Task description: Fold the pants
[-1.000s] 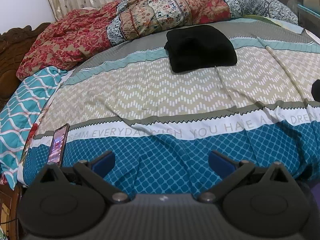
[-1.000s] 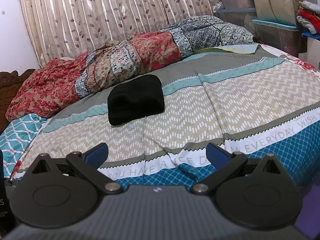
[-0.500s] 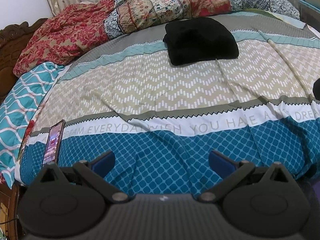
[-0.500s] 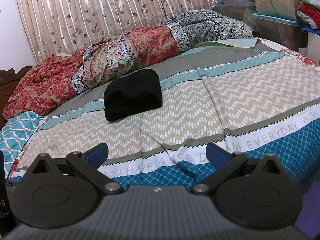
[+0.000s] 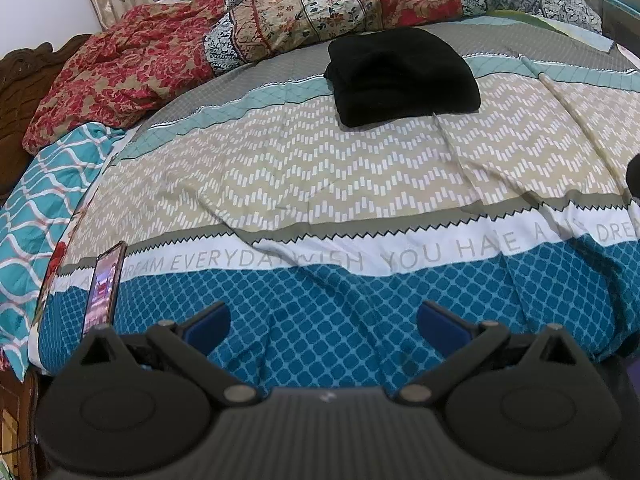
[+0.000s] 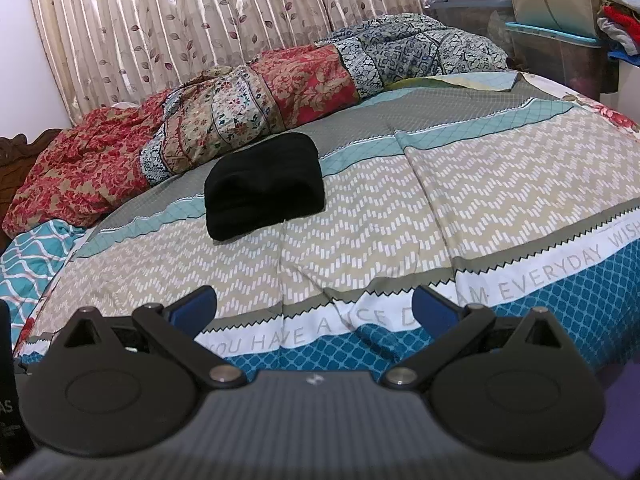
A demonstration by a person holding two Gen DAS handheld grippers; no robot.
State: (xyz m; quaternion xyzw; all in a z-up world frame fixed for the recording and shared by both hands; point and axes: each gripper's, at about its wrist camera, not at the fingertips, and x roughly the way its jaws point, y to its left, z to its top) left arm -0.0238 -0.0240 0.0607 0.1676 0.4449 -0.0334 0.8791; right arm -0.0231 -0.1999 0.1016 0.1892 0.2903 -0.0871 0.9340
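Note:
The black pants [image 5: 402, 76] lie folded in a compact bundle on the far middle of the bed; they also show in the right wrist view [image 6: 264, 192]. My left gripper [image 5: 324, 320] is open and empty, over the blue near edge of the bedspread, far from the pants. My right gripper [image 6: 314, 308] is open and empty too, over the white lettered band near the bed's front edge.
A patterned bedspread [image 5: 320, 168] covers the bed. A rolled red and floral quilt [image 6: 248, 112] lies along the back by the curtain. A phone [image 5: 105, 284] lies at the near left edge. Storage bins [image 6: 560, 52] stand at the right.
Both views have tilted and shifted slightly relative to the bed. The pants have not moved and both grippers stay open.

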